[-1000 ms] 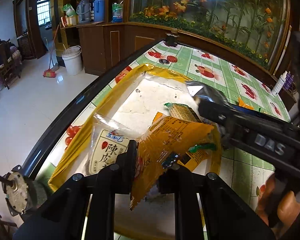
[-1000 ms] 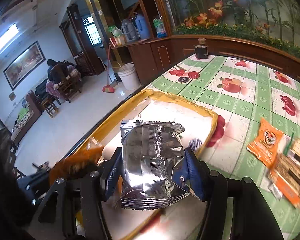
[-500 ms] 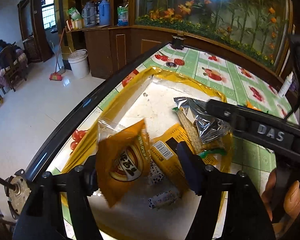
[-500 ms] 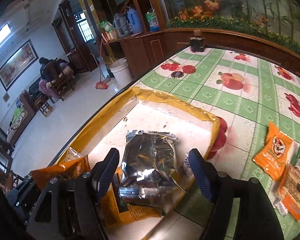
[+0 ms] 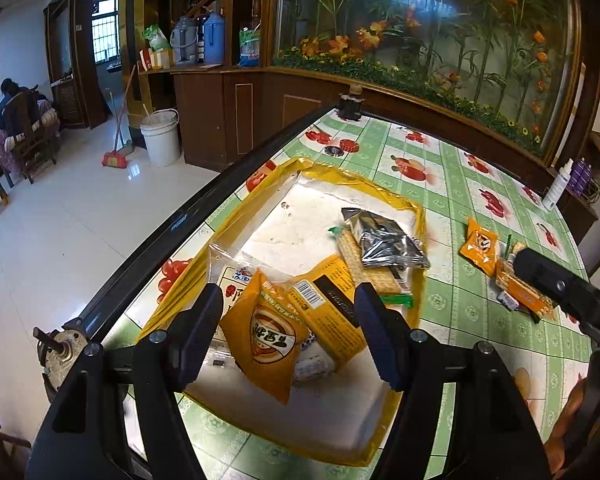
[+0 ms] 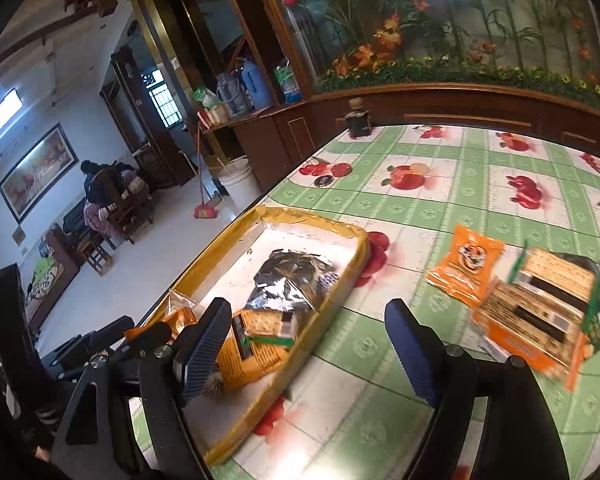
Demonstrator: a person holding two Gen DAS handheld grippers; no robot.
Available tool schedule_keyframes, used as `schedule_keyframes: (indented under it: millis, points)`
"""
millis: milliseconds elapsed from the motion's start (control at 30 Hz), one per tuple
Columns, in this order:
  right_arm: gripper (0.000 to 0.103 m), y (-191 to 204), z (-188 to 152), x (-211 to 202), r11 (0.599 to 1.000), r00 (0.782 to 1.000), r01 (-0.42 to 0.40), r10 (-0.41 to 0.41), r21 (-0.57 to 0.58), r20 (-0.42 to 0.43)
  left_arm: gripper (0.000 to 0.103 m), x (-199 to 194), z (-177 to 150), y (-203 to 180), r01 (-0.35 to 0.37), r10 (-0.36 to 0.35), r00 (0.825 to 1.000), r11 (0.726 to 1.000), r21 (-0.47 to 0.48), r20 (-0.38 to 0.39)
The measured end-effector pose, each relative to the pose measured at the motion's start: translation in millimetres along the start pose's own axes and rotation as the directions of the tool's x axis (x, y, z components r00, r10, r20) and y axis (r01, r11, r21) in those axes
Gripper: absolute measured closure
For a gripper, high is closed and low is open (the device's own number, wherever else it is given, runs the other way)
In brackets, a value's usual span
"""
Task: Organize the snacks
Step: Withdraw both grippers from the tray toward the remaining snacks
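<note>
yellow tray (image 5: 418,216): at the table's (image 5: 452,184) left edge, holding the silver packet (image 5: 388,240) and orange packets (image 5: 268,332)
left gripper (image 5: 290,330): open, empty
right gripper (image 6: 308,344): opening, empty
loose snacks (image 6: 540,304): table's right side

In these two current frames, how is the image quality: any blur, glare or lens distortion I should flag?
Left wrist view: sharp, strong fisheye bending the table edge; reflections streak the glass cabinet, and the silver packet in the tray glints. Right wrist view: motion blur smears the cracker packs and orange packet at right; the ceiling light blows out; corners are vignetted black.
</note>
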State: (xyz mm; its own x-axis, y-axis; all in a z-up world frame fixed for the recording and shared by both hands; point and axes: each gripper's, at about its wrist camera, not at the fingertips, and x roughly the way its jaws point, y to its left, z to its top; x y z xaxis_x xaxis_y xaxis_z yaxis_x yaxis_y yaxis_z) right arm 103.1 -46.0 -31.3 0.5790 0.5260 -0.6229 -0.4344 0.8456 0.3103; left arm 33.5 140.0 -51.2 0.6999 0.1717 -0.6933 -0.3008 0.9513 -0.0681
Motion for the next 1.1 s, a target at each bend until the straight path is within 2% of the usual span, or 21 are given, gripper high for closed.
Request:
schedule_keyframes:
  millis: [267, 567, 800, 1100]
  points:
    - [0.021, -47, -23, -59, 0.995, 0.997, 0.054, -0.059, 0.088, 0.054, 0.035, -21, -1, -27, 0.022, -0.024, 0.999, 0.999, 0.042, 0.028]
    - [0.021, -110, -46, -117, 0.972, 0.982, 0.137, -0.159, 0.192, 0.103, 0.035, -37, -5, -69, 0.047, -0.053, 0.998, 0.992, 0.12, 0.044]
    - [0.021, -139, -58, -143, 0.958, 0.972, 0.173, -0.204, 0.229, 0.119, 0.035, -42, -10, -98, 0.051, -0.06, 0.997, 0.983, 0.179, 0.05]
    - [0.02, -159, -67, -151, 0.95, 0.969, 0.179, -0.216, 0.257, 0.121, 0.035, -43, -16, -119, 0.05, -0.061, 0.997, 0.974, 0.222, 0.045]
